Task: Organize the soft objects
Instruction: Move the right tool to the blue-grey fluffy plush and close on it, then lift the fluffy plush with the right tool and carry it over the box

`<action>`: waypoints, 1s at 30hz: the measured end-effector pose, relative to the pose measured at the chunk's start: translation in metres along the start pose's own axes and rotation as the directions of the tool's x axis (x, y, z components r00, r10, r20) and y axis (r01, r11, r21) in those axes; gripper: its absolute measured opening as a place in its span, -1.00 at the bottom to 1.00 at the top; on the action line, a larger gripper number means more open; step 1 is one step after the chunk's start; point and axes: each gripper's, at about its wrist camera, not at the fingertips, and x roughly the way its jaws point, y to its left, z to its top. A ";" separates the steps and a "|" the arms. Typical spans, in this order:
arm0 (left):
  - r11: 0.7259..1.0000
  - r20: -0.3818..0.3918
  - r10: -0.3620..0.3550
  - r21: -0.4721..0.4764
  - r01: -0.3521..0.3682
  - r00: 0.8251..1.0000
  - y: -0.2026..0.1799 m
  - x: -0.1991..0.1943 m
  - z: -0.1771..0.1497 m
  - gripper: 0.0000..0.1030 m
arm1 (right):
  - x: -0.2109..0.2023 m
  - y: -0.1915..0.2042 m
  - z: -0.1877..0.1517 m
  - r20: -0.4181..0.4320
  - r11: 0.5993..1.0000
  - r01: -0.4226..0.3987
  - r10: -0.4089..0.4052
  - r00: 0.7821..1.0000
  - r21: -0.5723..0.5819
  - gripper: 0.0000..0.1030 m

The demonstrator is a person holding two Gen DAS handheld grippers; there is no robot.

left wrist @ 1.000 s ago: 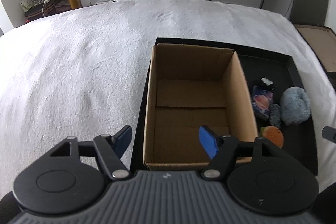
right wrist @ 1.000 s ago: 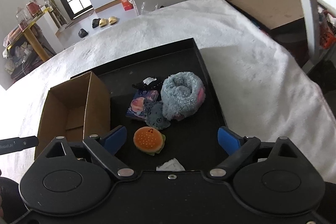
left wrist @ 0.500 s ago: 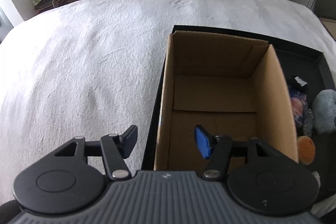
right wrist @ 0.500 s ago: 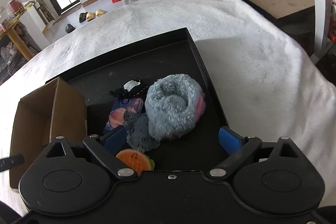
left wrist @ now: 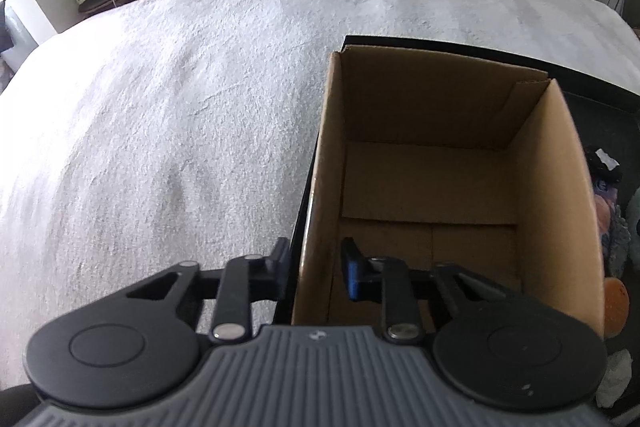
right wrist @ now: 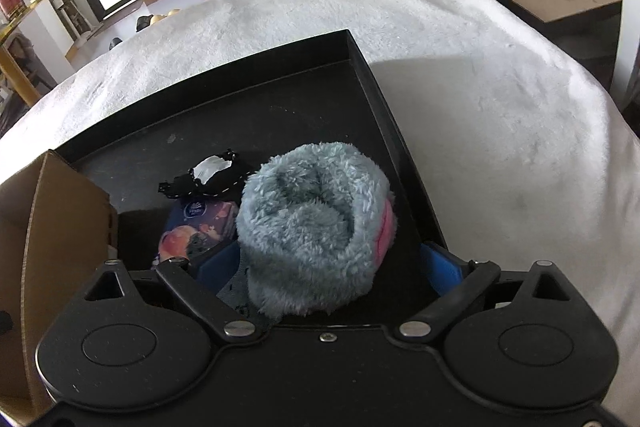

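Grey-blue fluffy plush [right wrist: 316, 227], black tray [right wrist: 384, 115]

The left black two-finger tongs [left wrist: 314, 265] with blue pads are parted narrowly, one finger on each side of a thin upright wall; whether the pads press it cannot be told. The right black two-finger tongs [right wrist: 330, 267] with blue pads [right wrist: 444, 269] stand spread wide, low and level, both fingers reaching forward around a fluffy bundle

Bright window daylight; fisheye-warped edges
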 end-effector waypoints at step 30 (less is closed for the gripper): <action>0.995 0.047 -0.085 -0.056 0.088 0.995 0.017 -0.012 0.000 -0.77 | -0.040 0.016 0.002 0.099 0.997 0.009 -0.002 0.995 -0.071 0.33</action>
